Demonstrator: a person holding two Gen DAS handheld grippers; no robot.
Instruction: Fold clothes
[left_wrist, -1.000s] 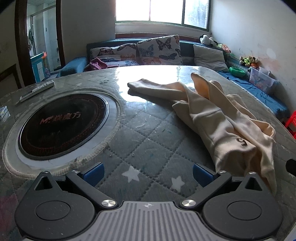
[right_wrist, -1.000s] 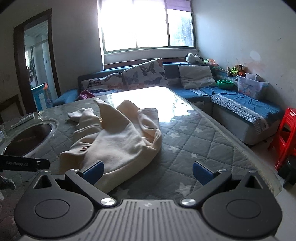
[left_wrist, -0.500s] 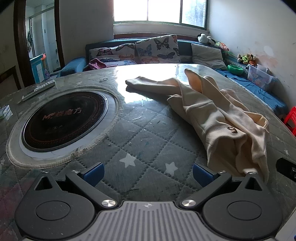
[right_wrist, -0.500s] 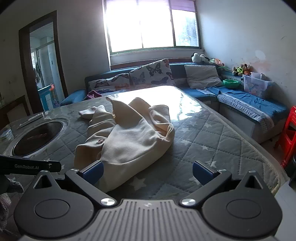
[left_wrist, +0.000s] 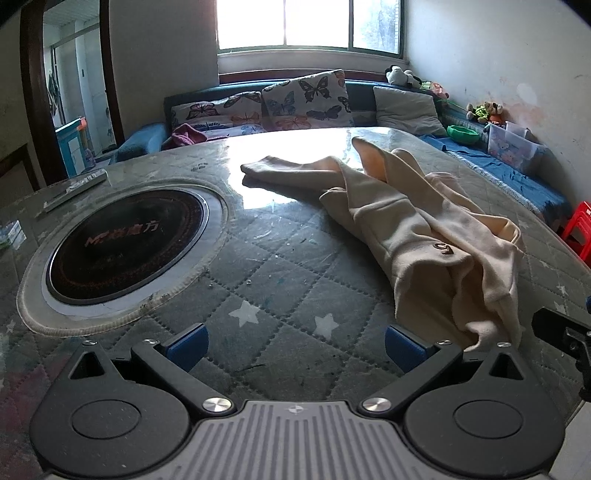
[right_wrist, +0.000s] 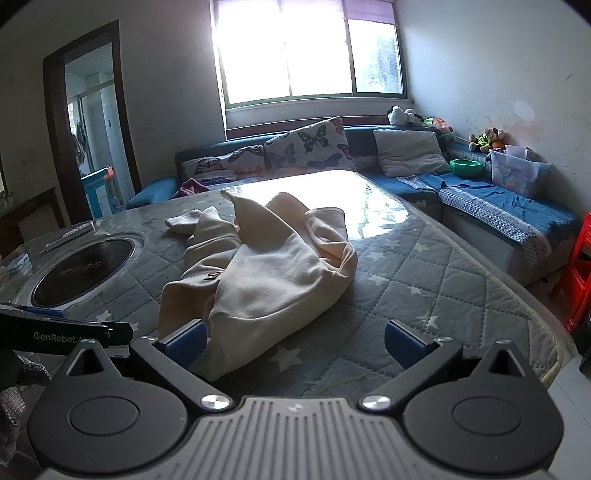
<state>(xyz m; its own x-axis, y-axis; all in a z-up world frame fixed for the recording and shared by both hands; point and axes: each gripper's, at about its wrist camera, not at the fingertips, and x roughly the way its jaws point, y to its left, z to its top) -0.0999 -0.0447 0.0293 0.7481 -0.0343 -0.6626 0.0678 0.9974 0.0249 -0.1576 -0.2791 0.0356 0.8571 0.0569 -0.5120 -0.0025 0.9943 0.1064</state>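
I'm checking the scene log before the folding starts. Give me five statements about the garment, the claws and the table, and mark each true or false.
1. The cream fleece garment lies crumpled on the grey star-quilted table cover. True.
2. The left claw is clamped on the garment. False: it is open with only the cover between its fingers.
3. The round black induction cooktop sits to the left of the garment. True.
4. The right claw is shut. False: it is open, its left blue fingertip beside the garment's near edge.
5. The garment covers the cooktop. False: they lie apart.
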